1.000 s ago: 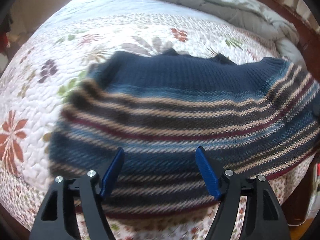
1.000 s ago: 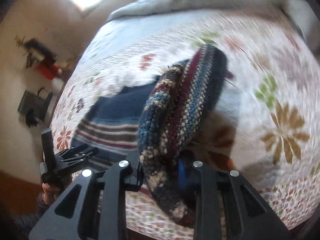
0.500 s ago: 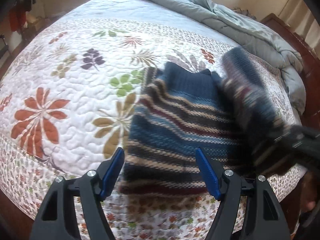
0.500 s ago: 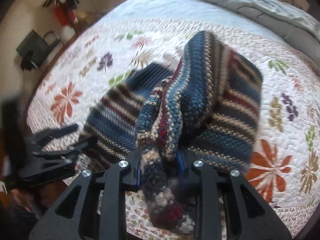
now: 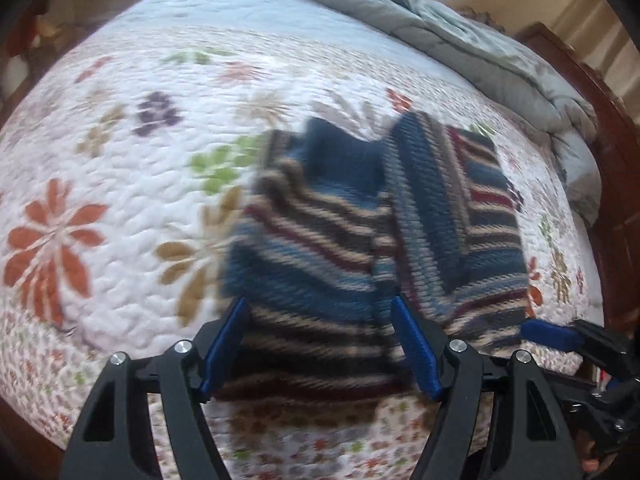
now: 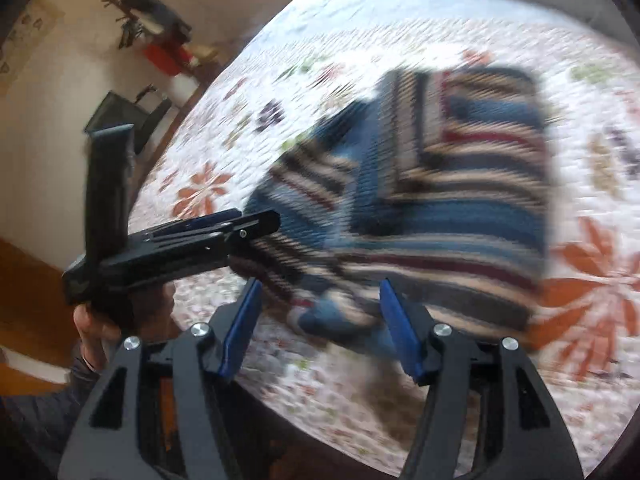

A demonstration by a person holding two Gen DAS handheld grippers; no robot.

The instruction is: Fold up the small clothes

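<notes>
A small striped knit sweater (image 5: 360, 240), blue with tan, black and dark red bands, lies on the floral quilt near the bed's front edge. Its right sleeve is folded over the body. It also shows in the right wrist view (image 6: 440, 184), blurred. My left gripper (image 5: 320, 344) is open and empty just above the sweater's hem. My right gripper (image 6: 320, 324) is open and empty at the hem, and it also shows in the left wrist view (image 5: 560, 336) at the right edge. The left gripper shows from the side in the right wrist view (image 6: 224, 228).
The white floral quilt (image 5: 120, 160) covers the bed. A grey duvet (image 5: 460, 48) is bunched at the far end. A dark wooden bed frame (image 5: 612, 184) runs along the right. A black bag (image 6: 124, 116) and red things (image 6: 164, 56) stand by the wall.
My right gripper has laid the sleeve across the sweater's body, let go and opened. The left gripper stayed open and shifted a little over the hem.
</notes>
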